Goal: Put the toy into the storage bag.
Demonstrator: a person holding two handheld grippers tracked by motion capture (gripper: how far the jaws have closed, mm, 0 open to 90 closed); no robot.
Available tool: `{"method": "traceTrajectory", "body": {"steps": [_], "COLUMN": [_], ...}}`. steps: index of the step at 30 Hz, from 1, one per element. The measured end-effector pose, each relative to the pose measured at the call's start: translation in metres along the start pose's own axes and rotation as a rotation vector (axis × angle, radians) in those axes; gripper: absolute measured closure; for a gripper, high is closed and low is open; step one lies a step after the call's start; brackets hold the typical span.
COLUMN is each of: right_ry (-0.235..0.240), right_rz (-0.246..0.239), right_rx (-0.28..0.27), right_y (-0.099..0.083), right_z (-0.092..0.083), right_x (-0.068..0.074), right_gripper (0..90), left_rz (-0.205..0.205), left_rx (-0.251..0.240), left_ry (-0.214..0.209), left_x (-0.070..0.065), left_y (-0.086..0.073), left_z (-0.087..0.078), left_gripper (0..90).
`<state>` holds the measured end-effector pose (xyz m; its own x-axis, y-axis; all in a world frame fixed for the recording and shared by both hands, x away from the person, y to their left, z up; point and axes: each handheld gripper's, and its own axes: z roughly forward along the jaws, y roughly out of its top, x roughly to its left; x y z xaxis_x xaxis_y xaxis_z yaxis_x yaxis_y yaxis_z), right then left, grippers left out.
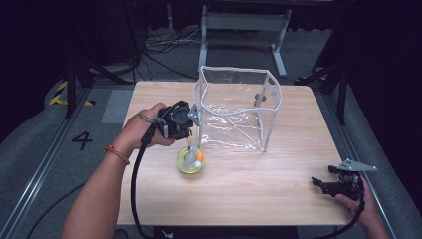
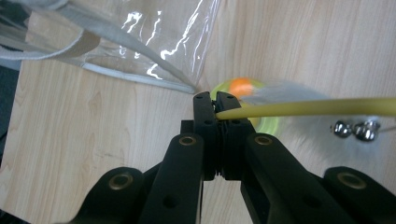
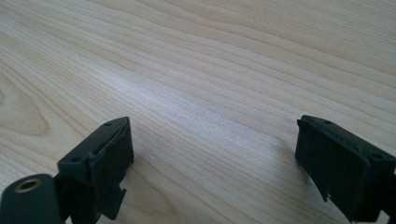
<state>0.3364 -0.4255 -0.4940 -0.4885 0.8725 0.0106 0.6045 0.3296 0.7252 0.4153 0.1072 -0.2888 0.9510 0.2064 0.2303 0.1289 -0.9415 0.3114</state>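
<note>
Care suits the lift: left gripper point(image 2: 215, 103), clamped on the yellow wand point(image 2: 303, 107), should rise slowly toward the clear bag point(image 1: 239, 107), right gripper point(image 3: 212, 154) wide open, empty.

The table point(image 1: 278, 174) is being seen as pale wood with a fine grain and a smooth, half-matt finish. On it, the bag point(image 1: 239, 107) is being shown as clear, glossy plastic, creased and catching white glints, with a pale cloth-like trim along its edges. Just beside the bag, the yellow stick point(image 2: 308, 107) is being shown as smooth and matt, like plastic. Two small bells point(image 2: 355, 129) near the stick are being seen as shiny metal. The left gripper point(image 2: 215, 105) and the right gripper point(image 3: 212, 154) are being shown as black, matt plastic with brass-coloured rivets.
</note>
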Motion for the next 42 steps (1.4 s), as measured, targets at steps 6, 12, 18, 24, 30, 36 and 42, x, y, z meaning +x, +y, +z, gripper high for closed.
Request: {"method": "traceTrajectory", "body": {"steps": [6, 12, 18, 24, 30, 36, 42], "right_ry": [0.001, 0.001, 0.000, 0.000, 0.001, 0.001, 0.000], "right_rz": [0.000, 0.001, 0.000, 0.001, 0.001, 0.001, 0.001], "right_rx": [0.001, 0.000, 0.001, 0.001, 0.002, 0.002, 0.000], "right_y": [0.000, 0.000, 0.000, 0.000, 0.000, 0.000, 0.000], "right_z": [0.000, 0.000, 0.000, 0.000, 0.000, 0.000, 0.000], "right_x": [0.000, 0.000, 0.000, 0.000, 0.000, 0.000, 0.000], "right_gripper": [11.8, 11.8, 11.8, 11.8, 11.8, 11.8, 11.9], "left_rz": [-0.009, -0.038, -0.061, -0.093, -0.120, -0.150, -0.173], "left_rx": [0.002, -0.023, -0.016, -0.026, -0.037, -0.069, -0.076], "left_ry": [0.016, 0.035, 0.057, 0.072, 0.100, 0.139, 0.175], "left_x": [0.004, 0.010, 0.015, 0.024, 0.034, 0.046, 0.060], "left_y": [0.001, -0.001, -0.003, -0.002, -0.003, -0.001, 0.004], "left_z": [-0.007, -0.020, -0.026, -0.036, -0.050, -0.075, -0.105], "left_gripper": [88.1, 88.0, 88.1, 88.0, 88.0, 88.1, 88.1]}}
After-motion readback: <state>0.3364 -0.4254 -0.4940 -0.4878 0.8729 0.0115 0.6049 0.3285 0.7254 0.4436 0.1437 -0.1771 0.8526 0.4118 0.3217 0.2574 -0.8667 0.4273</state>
